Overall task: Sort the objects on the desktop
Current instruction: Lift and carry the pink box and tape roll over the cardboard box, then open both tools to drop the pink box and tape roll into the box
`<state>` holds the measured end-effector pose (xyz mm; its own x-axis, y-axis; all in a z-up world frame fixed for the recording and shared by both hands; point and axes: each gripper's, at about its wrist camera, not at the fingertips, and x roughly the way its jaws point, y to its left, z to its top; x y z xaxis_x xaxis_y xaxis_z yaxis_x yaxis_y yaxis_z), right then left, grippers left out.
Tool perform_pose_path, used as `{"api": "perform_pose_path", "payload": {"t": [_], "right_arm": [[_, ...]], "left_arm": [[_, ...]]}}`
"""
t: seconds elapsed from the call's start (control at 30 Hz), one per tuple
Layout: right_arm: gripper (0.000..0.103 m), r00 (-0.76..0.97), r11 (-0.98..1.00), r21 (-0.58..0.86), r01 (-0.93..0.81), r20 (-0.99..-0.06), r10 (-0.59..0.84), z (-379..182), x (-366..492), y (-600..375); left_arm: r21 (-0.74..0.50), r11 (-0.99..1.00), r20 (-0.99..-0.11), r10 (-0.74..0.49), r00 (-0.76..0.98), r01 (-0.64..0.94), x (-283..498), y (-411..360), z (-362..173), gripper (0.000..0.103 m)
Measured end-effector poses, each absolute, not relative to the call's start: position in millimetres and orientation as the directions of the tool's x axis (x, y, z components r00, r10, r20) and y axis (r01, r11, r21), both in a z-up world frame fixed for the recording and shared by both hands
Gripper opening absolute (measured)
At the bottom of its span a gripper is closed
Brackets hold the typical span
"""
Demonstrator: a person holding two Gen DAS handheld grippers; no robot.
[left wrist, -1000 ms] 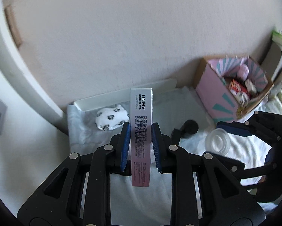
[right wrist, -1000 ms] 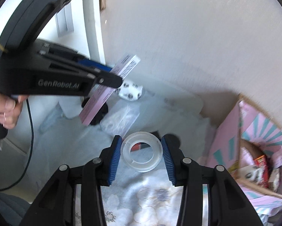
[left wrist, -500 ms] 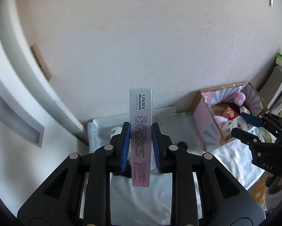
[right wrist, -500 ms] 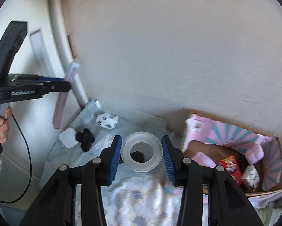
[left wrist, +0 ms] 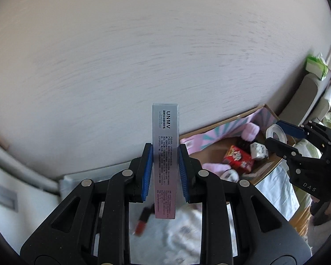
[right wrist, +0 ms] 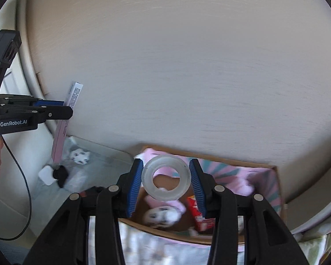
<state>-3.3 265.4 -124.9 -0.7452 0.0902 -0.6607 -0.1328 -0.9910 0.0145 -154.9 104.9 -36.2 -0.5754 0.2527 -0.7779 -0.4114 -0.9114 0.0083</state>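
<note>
My left gripper [left wrist: 165,154] is shut on a long silver-and-pink carton [left wrist: 165,132] printed UNMV, held upright in the air; the same carton [right wrist: 66,123] shows at the left of the right wrist view. My right gripper [right wrist: 166,176] is shut on a clear roll of tape [right wrist: 166,177], which hangs over the near edge of an open cardboard box [right wrist: 273,172] with a pink and teal lining. In the left wrist view that box [left wrist: 231,119] lies right of the carton, with the tape roll [left wrist: 276,132] above its far corner.
Inside the box lie a red packet [left wrist: 238,159], pink soft items [left wrist: 250,130] and a small speckled pack [left wrist: 258,151]. On the cloth-covered desk sit a spotted white pouch [right wrist: 79,156], a black object [right wrist: 60,174] and a white block [right wrist: 46,174]. A pale wall stands close behind.
Both grippers have risen and swung right towards the box. The tape roll went from over the cloth to over the box's near edge. The carton stayed gripped upright.
</note>
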Motion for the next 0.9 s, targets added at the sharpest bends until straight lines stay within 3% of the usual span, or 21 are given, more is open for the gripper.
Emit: {"api": "perform_pose_path", "payload": {"t": [0.23,0.47,0.9], "right_arm": [[0.040,-0.699,-0.983,0.002,-0.183,-0.704,0.128,-137,-4,314],[0.040,-0.579,-0.975,-0.036,-0.217,-0.800,0.158,-182,-17,350],[0.040,-0.506,-0.982,0.060,-0.180,-0.862,0.040,-233,-28,370]], "left_arm": [[-0.001,-0.887,-0.812,0.271,-0.517,-0.463,-174,158,-61,0.021],[0.002,-0.849,-0.888,0.242,-0.392,-0.528,-187,216,-123,0.021],[0.032,-0.837,-0.923,0.185,-0.338,-0.546,-190,239,-159,0.021]]}}
